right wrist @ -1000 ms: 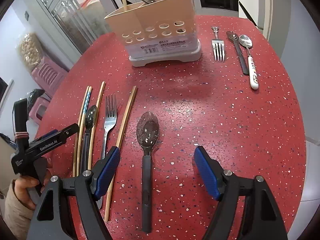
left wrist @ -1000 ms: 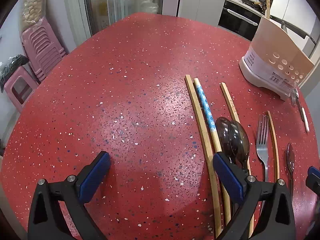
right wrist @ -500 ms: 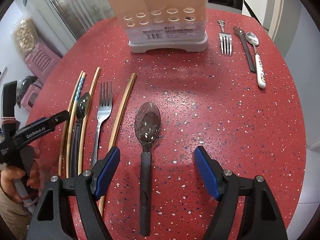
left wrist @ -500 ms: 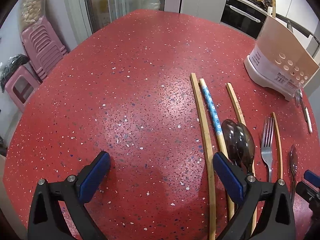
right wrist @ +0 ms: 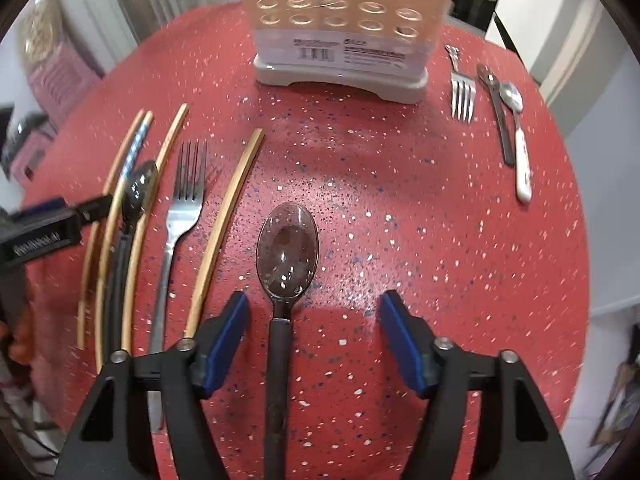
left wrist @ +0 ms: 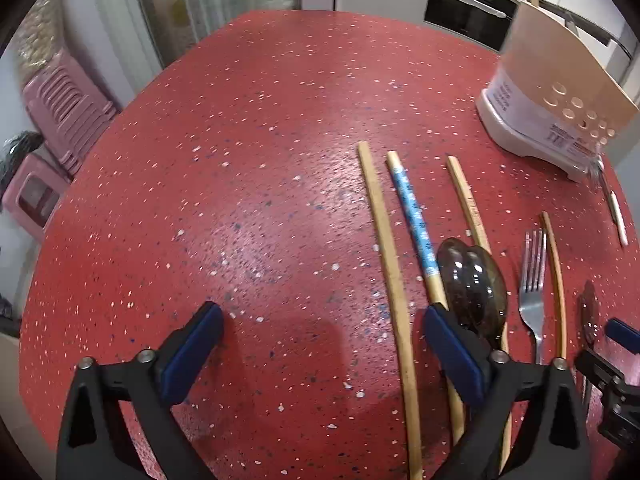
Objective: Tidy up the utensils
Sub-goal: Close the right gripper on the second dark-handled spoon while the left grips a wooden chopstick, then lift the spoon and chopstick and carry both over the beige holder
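Both wrist views look steeply down; shared chopsticks (left wrist: pixel 387 248).

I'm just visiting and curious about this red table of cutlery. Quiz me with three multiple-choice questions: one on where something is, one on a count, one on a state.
1. Where does the dark spoon nearest the right gripper lie?
A. Inside the holder
B. On the table, handle between the gripper's fingers
C. On top of a fork

2. How many forks lie on the table in the right wrist view?
A. One
B. Two
C. Four

3. What is the state of the right gripper?
A. Open, its pads clear of the spoon
C. Shut on a chopstick
B. Shut on a fork

Answers:
1. B: the spoon lies flat, its handle running down between the blue pads.
2. B: one fork lies among the chopsticks, another fork right of the utensil holder.
3. A: a gap shows on each side of the handle; the jaws have just been closing.
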The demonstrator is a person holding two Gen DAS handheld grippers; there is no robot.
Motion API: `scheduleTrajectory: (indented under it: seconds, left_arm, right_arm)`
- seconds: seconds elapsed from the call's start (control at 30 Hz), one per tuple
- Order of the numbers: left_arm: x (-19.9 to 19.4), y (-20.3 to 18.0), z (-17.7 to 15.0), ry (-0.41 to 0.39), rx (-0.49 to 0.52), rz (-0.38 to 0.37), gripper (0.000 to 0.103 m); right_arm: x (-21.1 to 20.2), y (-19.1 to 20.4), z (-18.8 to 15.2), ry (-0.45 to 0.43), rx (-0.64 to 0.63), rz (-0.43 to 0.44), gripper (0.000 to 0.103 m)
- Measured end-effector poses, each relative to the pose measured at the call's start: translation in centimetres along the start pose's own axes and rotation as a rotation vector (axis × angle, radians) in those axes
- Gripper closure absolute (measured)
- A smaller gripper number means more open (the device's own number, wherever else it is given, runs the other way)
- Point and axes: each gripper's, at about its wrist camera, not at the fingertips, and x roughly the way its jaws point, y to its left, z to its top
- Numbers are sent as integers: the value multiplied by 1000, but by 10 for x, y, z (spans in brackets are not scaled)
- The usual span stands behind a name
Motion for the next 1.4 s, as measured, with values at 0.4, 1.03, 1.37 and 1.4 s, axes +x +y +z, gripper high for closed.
scheduleTrajectory:
  seconds: [0.4, 1.03, 1.37, 1.4]
  left_arm:
    - [-4, -37, 28, 97, 181, -76, 33]
    - [-70, -32, -8, -192, 74, -250, 72]
    - [-139, -39, 30, -398, 28, -344, 72]
    - [-144, -40, 35, -413, 27, -353, 72]
  right_arm:
    - [-6, 17, 4, 29, -75, 36, 90]
    - [-53, -53, -10, -166, 57, 276, 90]
    - [-99, -64, 16, -332, 112, 326, 90]
    - [-105, -68, 21, -346, 119, 335, 90]
